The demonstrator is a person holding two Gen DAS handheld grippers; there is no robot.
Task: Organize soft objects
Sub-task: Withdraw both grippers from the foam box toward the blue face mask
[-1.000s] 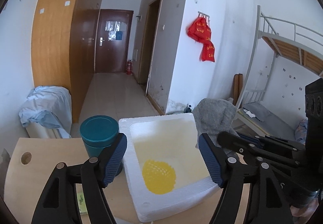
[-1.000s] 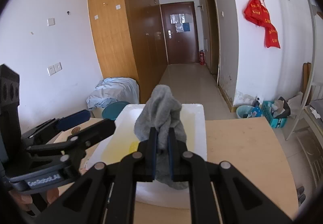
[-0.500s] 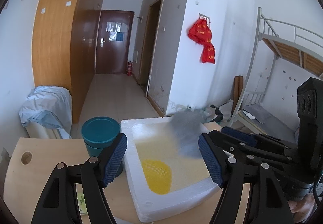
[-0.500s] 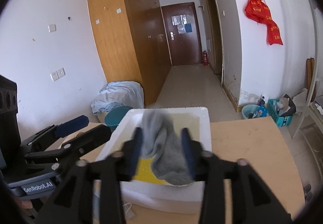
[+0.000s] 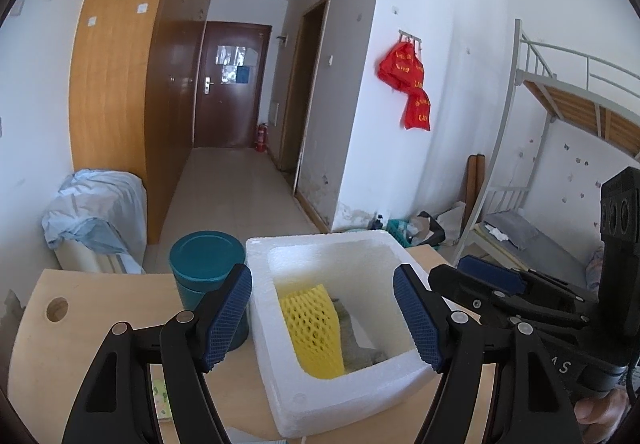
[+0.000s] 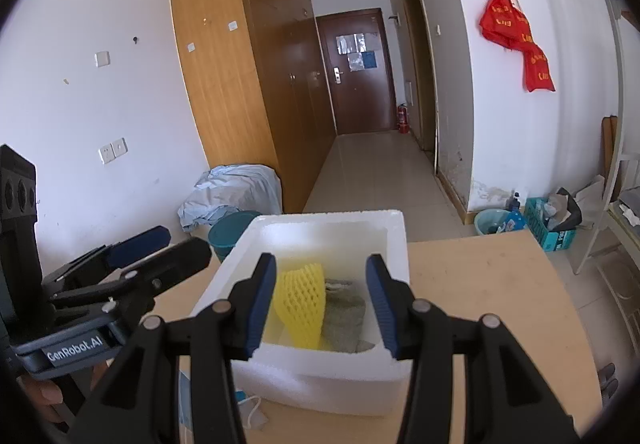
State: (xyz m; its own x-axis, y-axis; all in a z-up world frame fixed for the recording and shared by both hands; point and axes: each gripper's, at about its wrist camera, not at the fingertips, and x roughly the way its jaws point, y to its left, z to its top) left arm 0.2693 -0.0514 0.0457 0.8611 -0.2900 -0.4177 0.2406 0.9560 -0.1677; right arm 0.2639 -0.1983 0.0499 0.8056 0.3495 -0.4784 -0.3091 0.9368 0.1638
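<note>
A white foam box sits on the wooden table. Inside it lie a yellow foam net sleeve and a grey cloth beside it. My right gripper hovers above the near rim of the box, open, with nothing between its blue pads. The left gripper is held open over the box from the left side, empty too. Each gripper shows in the other's view: the right one, the left one.
A teal lidded canister stands against the box's left side. Small packets lie on the table in front of the box. The table stretches bare to the right. A cloth-covered bin stands on the floor behind.
The right gripper opened and let go of the grey cloth, which dropped into the foam box next to the yellow net. The left gripper kept still.
</note>
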